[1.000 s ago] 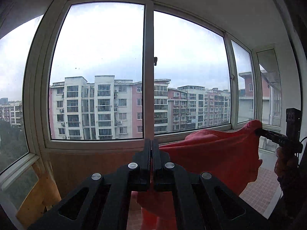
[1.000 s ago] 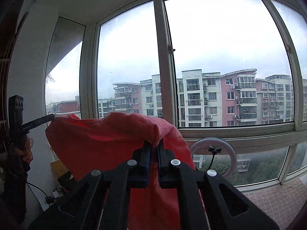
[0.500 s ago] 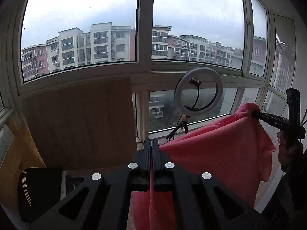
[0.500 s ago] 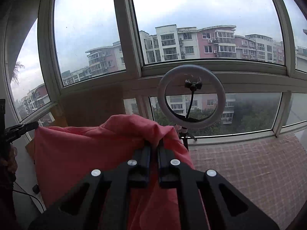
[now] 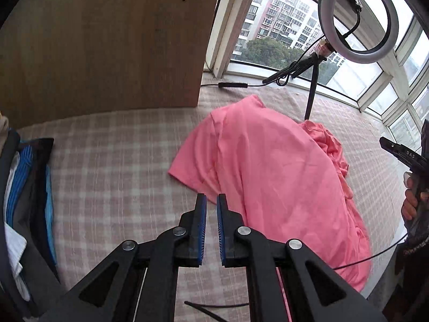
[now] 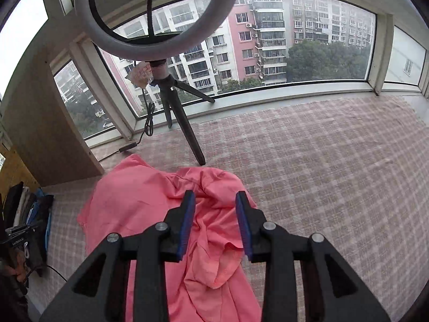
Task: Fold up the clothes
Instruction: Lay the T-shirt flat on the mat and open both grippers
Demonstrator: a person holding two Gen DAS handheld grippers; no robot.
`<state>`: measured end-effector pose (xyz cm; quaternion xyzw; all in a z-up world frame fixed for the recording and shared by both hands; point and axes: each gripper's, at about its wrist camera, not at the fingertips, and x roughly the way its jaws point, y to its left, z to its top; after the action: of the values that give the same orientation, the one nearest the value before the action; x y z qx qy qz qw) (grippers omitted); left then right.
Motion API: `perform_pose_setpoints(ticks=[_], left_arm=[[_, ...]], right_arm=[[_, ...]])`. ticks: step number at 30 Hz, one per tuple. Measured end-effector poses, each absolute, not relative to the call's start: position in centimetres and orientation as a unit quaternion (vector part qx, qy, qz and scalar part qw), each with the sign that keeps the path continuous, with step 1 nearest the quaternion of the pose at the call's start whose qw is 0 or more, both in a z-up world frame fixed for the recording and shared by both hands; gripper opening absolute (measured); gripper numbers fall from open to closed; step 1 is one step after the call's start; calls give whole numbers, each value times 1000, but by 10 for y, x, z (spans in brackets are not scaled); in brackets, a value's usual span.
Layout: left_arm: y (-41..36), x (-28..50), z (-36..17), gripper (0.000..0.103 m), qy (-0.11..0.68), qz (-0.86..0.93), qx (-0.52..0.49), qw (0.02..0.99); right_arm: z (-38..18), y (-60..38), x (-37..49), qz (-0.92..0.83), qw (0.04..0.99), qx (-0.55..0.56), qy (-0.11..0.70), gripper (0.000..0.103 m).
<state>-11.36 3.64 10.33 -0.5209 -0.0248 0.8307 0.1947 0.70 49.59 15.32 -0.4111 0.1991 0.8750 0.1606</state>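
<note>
I see the pink T-shirt [image 5: 270,177] lying on the checked cover [image 5: 107,166] of the window platform, spread toward the left and bunched into rumpled folds [image 6: 214,187] at its right side. One sleeve [image 5: 193,158] lies flat and points toward the wooden panel [image 5: 107,40]. The ring light [image 5: 359,18] stands on its tripod [image 6: 185,126] just behind the shirt; one tripod leg comes down right at the garment's far edge, and its cable [image 5: 241,85] trails along the sill. A stack of folded clothes [image 5: 24,201] sits well apart at the left. My left tool [image 5: 211,206] hovers over the shirt's near edge, jaws nearly together with a narrow gap, gripping nothing. My right tool [image 6: 214,209] hangs above the bunched part, jaws spread wide, released. A loose black cable [image 5: 375,255] crosses the shirt's near right corner.
</note>
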Motion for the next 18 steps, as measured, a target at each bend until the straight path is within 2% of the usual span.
perform_pose_setpoints(ticks=[5,9,15,16,17,18], left_arm=[[0,-67,72,7,-94,817,-540,180],[-12,-38,59,7,-152,802,-553,166],[-9,6,78,7,-172,814,-533,154],[-11,13,83,7,-184,813,-530,154],[-13,20,88,7,-195,814,-525,153],[-16,28,96,7,-200,818,-519,147]], right_arm=[[109,505,50,861,129,-438,223,40],[67,486,38,852,87,-466,225,40],[28,457,11,837,39,-511,194,39],[26,454,9,832,42,-523,177,33],[24,452,6,828,45,-536,160,1],[25,453,6,826,50,-542,147,2]])
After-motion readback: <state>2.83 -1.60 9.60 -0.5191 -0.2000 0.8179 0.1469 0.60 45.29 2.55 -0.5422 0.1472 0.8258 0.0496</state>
